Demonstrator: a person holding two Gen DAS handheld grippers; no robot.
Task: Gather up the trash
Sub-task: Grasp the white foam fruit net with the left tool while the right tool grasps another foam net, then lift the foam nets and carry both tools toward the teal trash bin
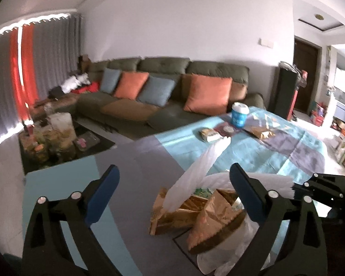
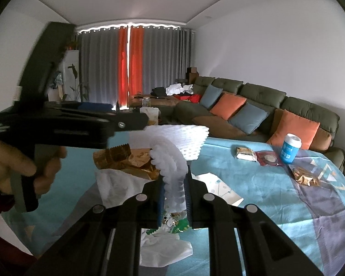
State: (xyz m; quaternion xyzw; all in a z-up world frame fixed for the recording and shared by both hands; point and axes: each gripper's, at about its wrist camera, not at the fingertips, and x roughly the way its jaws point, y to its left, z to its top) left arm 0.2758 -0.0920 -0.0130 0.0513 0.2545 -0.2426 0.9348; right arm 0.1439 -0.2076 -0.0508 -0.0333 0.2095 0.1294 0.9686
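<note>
Clearly the right gripper (image 2: 174, 192) is clamped on a strip of white foam netting (image 2: 172, 161) that arches up over the lined bin (image 1: 220, 237), already crammed with gold wrappers (image 1: 209, 216). The left gripper (image 1: 172, 184) hangs wide and empty beside it. Best to feed the netting down steadily — it looks springy, so press it in before releasing — while the left steadies the liner.

Bin (image 1: 220, 237) mostly hidden under bags; left tool (image 2: 135, 120) blurred; cup (image 2: 291, 148) label unreadable.
</note>
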